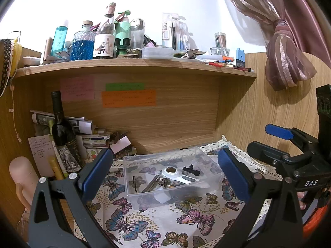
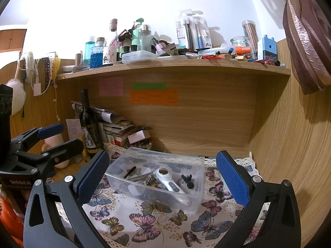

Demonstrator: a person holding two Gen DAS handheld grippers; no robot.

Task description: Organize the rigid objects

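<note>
Butterfly-print cloth on the table carries the clear bin dead ahead between my two grippers, left gripper and right gripper both with jaws wide and empty, neither clearly nearer.

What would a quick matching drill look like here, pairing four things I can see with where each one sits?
Things:
1. white handheld device
2. dark wine bottle
3. orange sticky note
4. bottle of blue beads

Places:
A. stuck on the wooden back panel under the shelf
B. on the top shelf, toward its left end
C. inside the clear plastic bin on the butterfly cloth
D. upright in the left corner under the shelf, by the paper stack

Pairs: 1-C, 2-D, 3-A, 4-B
</note>
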